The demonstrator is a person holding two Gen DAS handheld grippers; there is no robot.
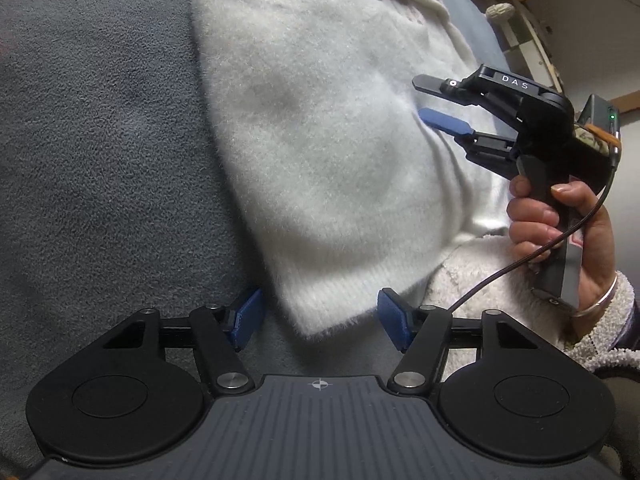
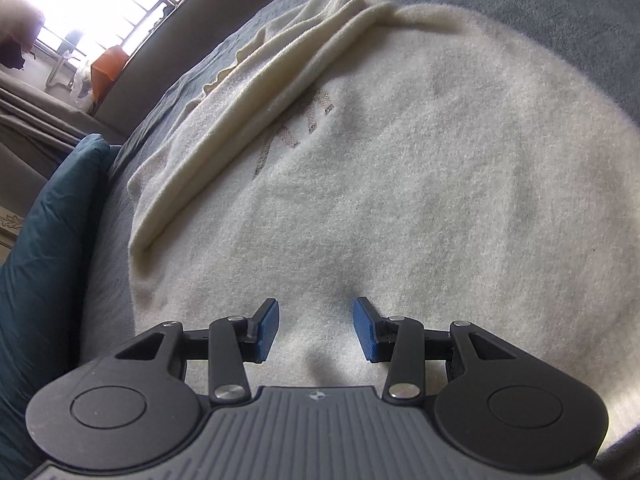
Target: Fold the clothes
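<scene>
A fluffy white sweater [image 1: 328, 128] lies spread on a grey-blue fleece blanket [image 1: 100, 140]. My left gripper [image 1: 320, 318] is open, its blue pads on either side of the sweater's near ribbed edge, holding nothing. My right gripper [image 1: 430, 98] shows in the left wrist view, open, hovering over the sweater's right side. In the right wrist view my right gripper [image 2: 316, 330] is open and empty just above the sweater [image 2: 400, 180]. A folded cream strip of the sweater [image 2: 256, 120] runs along its far left side.
A teal cushion [image 2: 44, 240] lies at the left of the bed. A bright window [image 2: 100, 4] and an orange box [image 2: 110, 68] are beyond the bed. The person's hand [image 1: 560, 232] holds the right gripper's handle. Furniture stands at the far right [image 1: 524, 28].
</scene>
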